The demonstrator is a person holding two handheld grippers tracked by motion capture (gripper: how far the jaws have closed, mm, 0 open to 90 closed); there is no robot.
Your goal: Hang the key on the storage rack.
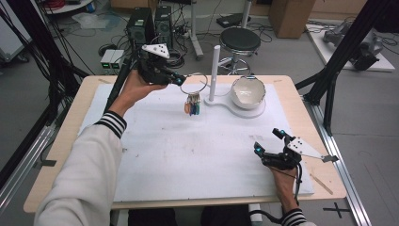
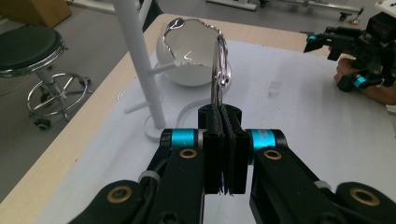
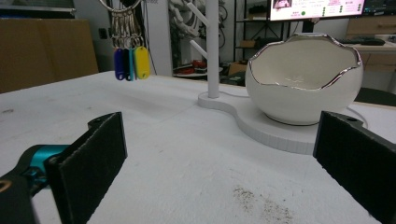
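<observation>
Upper centre of the high view: left gripper [image 1: 180, 79] clenched on the key ring [image 1: 194, 84], ring edge-on, tags [image 1: 192, 109] hanging straight down; right gripper [image 1: 269, 141], lower right, jaws spread, empty

key ring [image 1: 194, 84] — silver, coloured tags [image 1: 192, 108] hanging | lifted off table, beside white post [image 1: 214, 73]

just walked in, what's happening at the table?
A person holds a gripper in each hand. The left gripper has its fingers shut on a large metal key ring, held in the air beside the white peg stand, with coloured key tags hanging below. The right gripper rests open near the table's front right. The egg-shaped bowl sits on the stand's base.
</observation>
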